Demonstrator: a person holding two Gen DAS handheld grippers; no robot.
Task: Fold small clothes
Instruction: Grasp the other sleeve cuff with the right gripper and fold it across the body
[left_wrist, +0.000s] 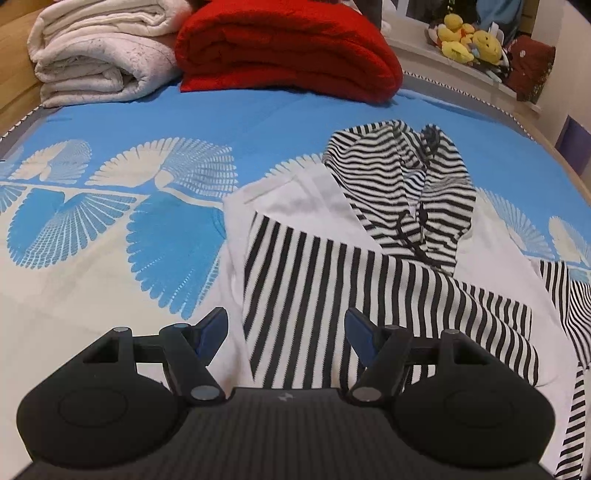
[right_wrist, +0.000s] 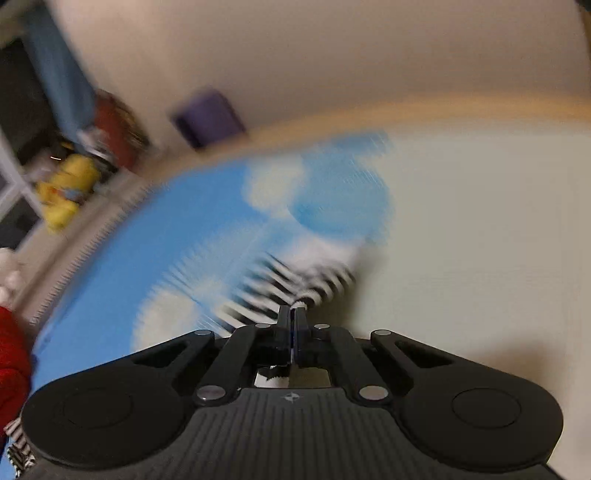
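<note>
A black-and-white striped garment (left_wrist: 373, 266) with white parts lies partly folded on the blue and white bedspread (left_wrist: 147, 125), its hood bunched at the far side. My left gripper (left_wrist: 286, 326) is open and empty, hovering just above the garment's near edge. In the blurred right wrist view, my right gripper (right_wrist: 294, 314) is shut on a striped piece of the garment (right_wrist: 295, 280), which trails ahead of the fingers over the bedspread (right_wrist: 155, 240).
A folded red blanket (left_wrist: 288, 48) and folded white blankets (left_wrist: 96, 51) sit at the far edge of the bed. Yellow soft toys (left_wrist: 469, 37) lie on a ledge at the back right. The bed's wooden edge (right_wrist: 369, 114) curves beyond the right gripper.
</note>
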